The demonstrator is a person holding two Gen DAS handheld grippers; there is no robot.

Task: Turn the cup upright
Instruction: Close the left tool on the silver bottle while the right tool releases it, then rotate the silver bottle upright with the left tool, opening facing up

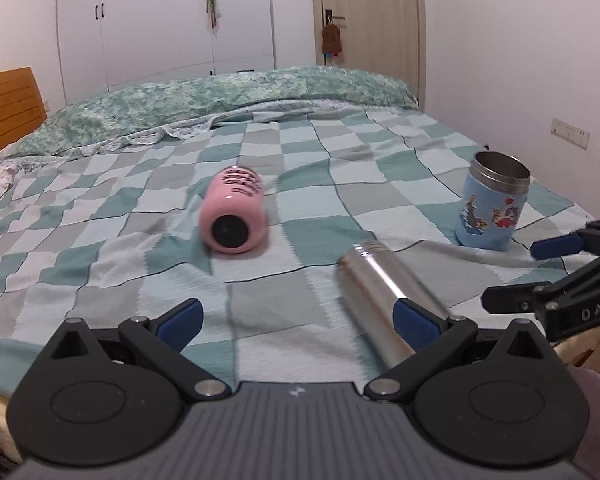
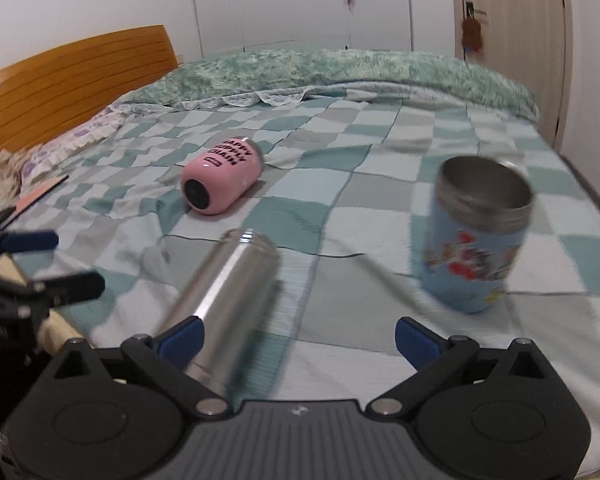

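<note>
A pink cup (image 1: 233,211) lies on its side on the checkered bedspread, its black base toward me; it also shows in the right wrist view (image 2: 221,178). A bare steel cup (image 1: 384,300) lies on its side near the bed's front edge, also seen in the right wrist view (image 2: 228,304). A blue cartoon cup (image 1: 494,202) stands upright, mouth up, at the right, and shows in the right wrist view (image 2: 478,236). My left gripper (image 1: 298,322) is open and empty, its right finger beside the steel cup. My right gripper (image 2: 298,338) is open and empty, its left finger beside the steel cup.
A green rumpled quilt (image 1: 228,96) lies along the far side of the bed. A wooden headboard (image 2: 72,80) stands at the left. The right gripper's fingers (image 1: 556,246) show at the right edge of the left wrist view. A wardrobe and door stand behind.
</note>
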